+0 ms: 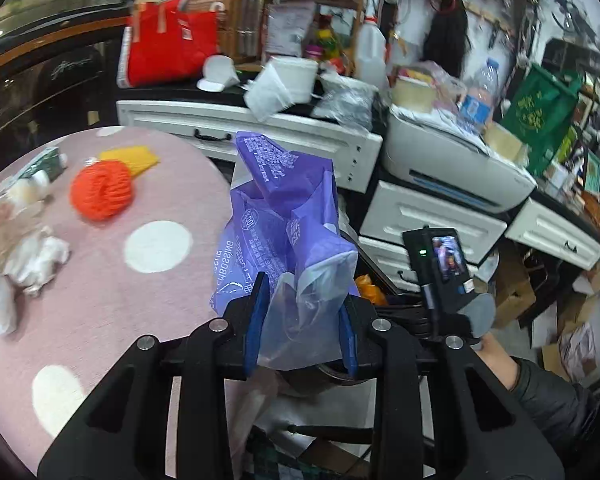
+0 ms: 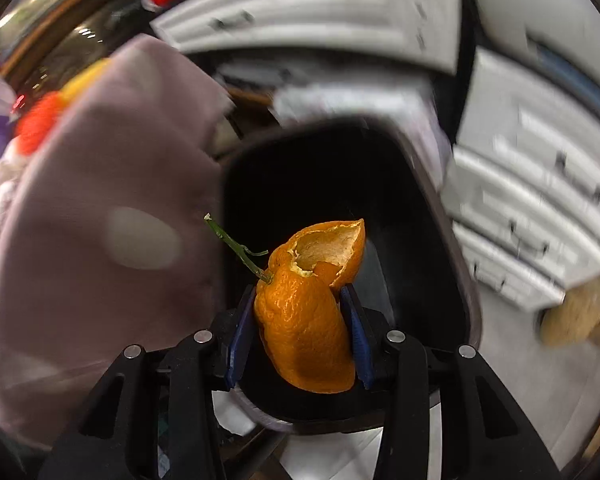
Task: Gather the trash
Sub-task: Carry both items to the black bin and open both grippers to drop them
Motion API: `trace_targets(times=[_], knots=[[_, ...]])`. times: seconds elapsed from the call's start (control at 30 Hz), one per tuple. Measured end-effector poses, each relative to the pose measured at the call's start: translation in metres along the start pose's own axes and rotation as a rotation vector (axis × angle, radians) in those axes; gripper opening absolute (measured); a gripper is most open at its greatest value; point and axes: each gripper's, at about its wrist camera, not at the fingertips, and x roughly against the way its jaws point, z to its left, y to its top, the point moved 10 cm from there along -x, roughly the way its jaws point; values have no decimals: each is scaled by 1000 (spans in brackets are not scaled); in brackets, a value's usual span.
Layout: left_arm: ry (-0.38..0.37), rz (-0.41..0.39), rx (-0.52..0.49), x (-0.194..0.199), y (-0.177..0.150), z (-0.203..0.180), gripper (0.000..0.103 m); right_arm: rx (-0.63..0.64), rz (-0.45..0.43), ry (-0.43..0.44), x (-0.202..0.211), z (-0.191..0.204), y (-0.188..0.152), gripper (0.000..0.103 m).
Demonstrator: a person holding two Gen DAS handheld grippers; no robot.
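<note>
Table: pink polka-dot cloth (image 1: 100, 280), white drawers (image 1: 260, 136) behind.
Left gripper (image 1: 302, 320): clenched on purple plastic bag (image 1: 284, 208).
Right gripper (image 2: 298, 332): pinching tangerine peel (image 2: 308, 320) over black bin (image 2: 420, 208).

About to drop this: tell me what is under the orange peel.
Under the orange peel in the right gripper is the open black bin. Its inside shows only dark; any contents cannot be seen.

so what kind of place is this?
Likely a cluttered home or small-office room: white drawer units, a printer, and a pink polka-dot round table strewn with trash.
</note>
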Motion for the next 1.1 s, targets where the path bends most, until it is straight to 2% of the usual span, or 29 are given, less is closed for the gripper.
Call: trace_targets(times=[0.2,0.37,0.47,0.67,0.83,0.93,1.1], knots=[[-2,76,-73,-47,-13,-25,32,-20,89,-25,-43,-13,-19,42],[-3,142,-89,-82,-24,-34,32,-41,117,-30,-59,-21,-26,45],[5,174,-82,-99,-30,-33,32,-32,108,-46,-58,-20,-25,57],[25,222,-77,-127,-37,-31,32,-26,4,-129,-26,-40,-15,59],[20,281,-81,-157,-46,-36,32,-53,-131,-224,22,-70,-12,66],[15,337,-73,-177,-56,-40,32,-106,-191,-238,46,-84,-14,69],[26,377,-107,-193,-65,-47,32,-177,-273,-231,78,-99,-23,72]])
